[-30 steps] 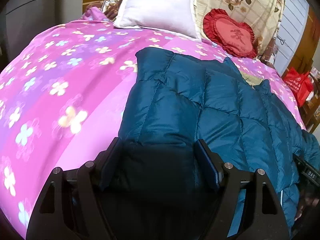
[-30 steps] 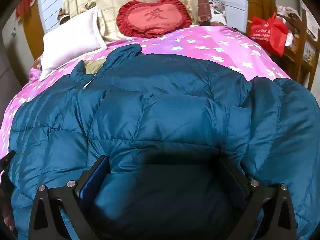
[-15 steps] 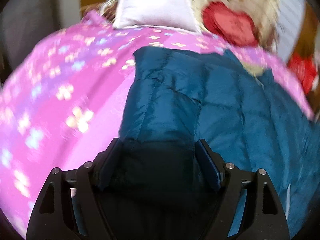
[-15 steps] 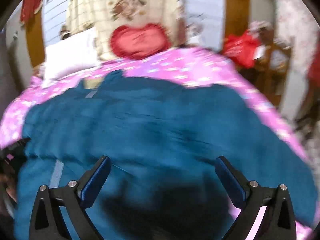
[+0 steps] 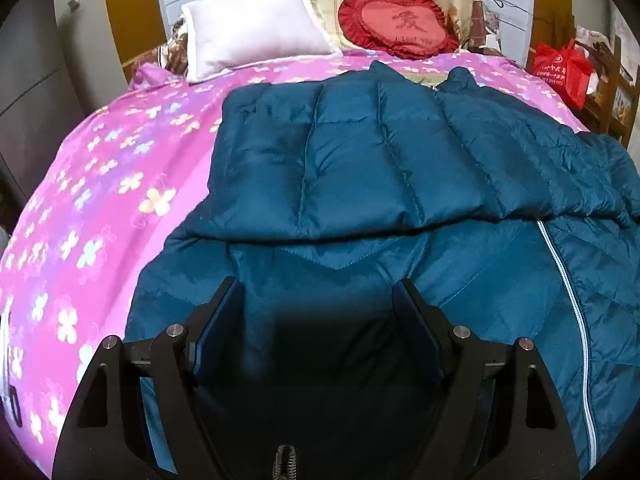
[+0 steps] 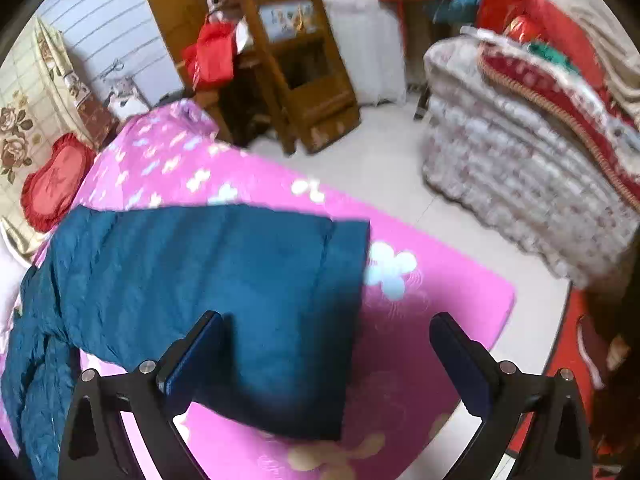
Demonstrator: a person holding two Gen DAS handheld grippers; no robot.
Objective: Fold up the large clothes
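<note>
Nearest you, your left gripper (image 5: 318,320) hangs over the near end of the teal quilted jacket (image 5: 380,176), its fingers spread with fabric lying under the gap but nothing pinched. Your right gripper (image 6: 328,360) has its fingers spread wider, empty, above one jacket sleeve (image 6: 224,292) that lies stretched out sideways across the pink flowered bedcover (image 5: 100,200). Beyond the left gripper, one side panel is already folded over the jacket's body, leaving a straight left edge and the white zipper (image 5: 568,292) exposed at right. Judging from this, one fold is done; the outstretched sleeve and the lengthwise folds remain. Farthest off sit a white pillow (image 5: 256,24) and a red heart cushion (image 5: 396,20).
</note>
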